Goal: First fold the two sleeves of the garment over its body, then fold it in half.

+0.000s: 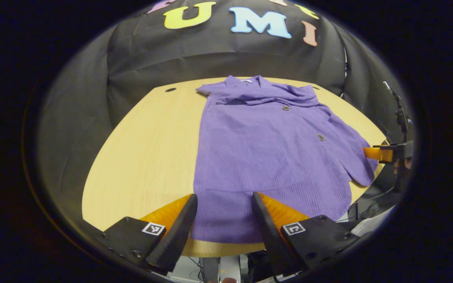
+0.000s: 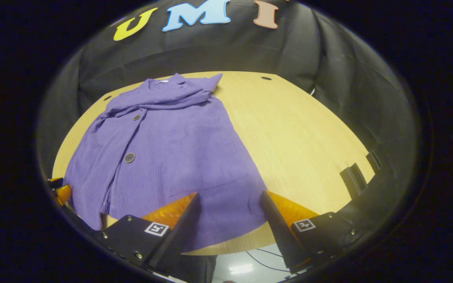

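lying flat, purple buttoned garment point(image 1: 266, 157), sleeves folded over

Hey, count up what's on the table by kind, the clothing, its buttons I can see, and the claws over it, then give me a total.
Cardigan: 1
Buttons: 2
Claws, left claw and right claw: 2
Table: 1
Total: 6
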The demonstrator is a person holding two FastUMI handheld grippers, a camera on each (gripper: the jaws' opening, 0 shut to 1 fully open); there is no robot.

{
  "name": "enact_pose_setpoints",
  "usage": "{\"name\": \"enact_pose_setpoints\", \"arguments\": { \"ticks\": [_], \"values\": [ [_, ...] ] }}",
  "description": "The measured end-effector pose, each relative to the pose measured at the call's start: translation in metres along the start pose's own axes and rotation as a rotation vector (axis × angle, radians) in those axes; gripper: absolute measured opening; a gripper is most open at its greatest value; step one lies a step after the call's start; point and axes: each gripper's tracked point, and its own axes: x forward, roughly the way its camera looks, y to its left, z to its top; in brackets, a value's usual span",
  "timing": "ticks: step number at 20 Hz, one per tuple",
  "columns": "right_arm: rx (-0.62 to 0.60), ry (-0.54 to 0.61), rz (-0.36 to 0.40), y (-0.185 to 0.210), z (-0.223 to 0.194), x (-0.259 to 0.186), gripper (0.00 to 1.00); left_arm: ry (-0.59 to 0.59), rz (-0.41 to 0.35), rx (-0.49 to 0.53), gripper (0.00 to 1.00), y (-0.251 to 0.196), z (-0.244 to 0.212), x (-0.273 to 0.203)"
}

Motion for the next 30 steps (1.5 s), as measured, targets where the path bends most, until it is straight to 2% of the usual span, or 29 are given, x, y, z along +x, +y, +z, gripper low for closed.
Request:
{"name": "enact_pose_setpoints", "arguments": {
  "ticks": [1,2,5,6,7,8,9,10,11,12,13,16,17,18,20,25,30],
  "values": [
    [0.009,0.004,0.003,0.0,-0.001,0.001,1.0,-0.002,-0.005,0.009,0.93,-0.003,0.001,0.002],
    [-0.003,0.013,0.004,0.001,-0.001,0.003,1.0,-0.007,-0.013,0.011,0.92,-0.008,0.002,0.003],
    [-0.025,0.013,0.025,0.011,0.0,0.003,0.82,-0.026,-0.039,0.019,0.67,-0.018,0.003,0.006],
    [-0.03,0.01,0.027,0.014,0.0,0.002,0.66,-0.03,-0.045,0.023,0.6,-0.02,0.003,0.006],
    [-0.029,0.005,0.028,0.016,0.001,0.003,0.57,-0.033,-0.055,0.016,0.53,-0.022,0.003,0.006],
    [-0.031,0.008,0.023,0.016,0.001,0.004,0.42,-0.035,-0.068,0.003,0.41,-0.024,0.005,0.006],
    [-0.042,0.013,0.021,0.017,0.001,0.004,0.38,-0.035,-0.074,-0.018,0.36,-0.024,0.005,0.006],
    [-0.05,0.014,0.035,0.019,0.003,0.003,0.37,-0.03,-0.081,-0.047,0.22,-0.024,0.007,0.005],
    [-0.012,-0.004,0.034,0.017,0.006,0.006,0.37,-0.026,-0.09,-0.075,0.16,-0.025,0.009,0.006],
    [0.014,-0.001,0.036,0.018,0.005,0.007,0.07,-0.012,-0.085,-0.124,0.12,-0.025,0.008,0.008],
    [0.029,0.005,0.043,0.019,0.005,0.004,0.07,-0.005,-0.105,-0.154,0.08,-0.03,0.011,0.008],
    [0.06,-0.008,0.058,0.018,0.016,0.004,0.07,-0.01,-0.125,-0.17,0.07,-0.034,0.017,0.004],
    [0.072,-0.007,0.085,0.022,0.013,-0.001,0.03,-0.023,-0.127,-0.163,0.07,-0.035,0.022,0.0],
    [0.089,-0.017,0.113,0.026,0.018,-0.005,0.02,-0.038,-0.139,-0.173,0.07,-0.038,0.028,-0.004],
    [0.089,-0.017,0.116,0.021,0.024,-0.012,0.02,-0.058,-0.177,-0.216,0.07,-0.044,0.043,-0.014],
    [0.071,-0.106,0.149,0.029,0.06,-0.036,0.01,-0.106,-0.243,-0.278,0.07,-0.052,0.08,-0.03],
    [0.077,-0.198,0.188,0.041,0.104,-0.05,0.01,-0.156,-0.274,-0.319,0.07,-0.056,0.11,-0.034]
  ]
}}
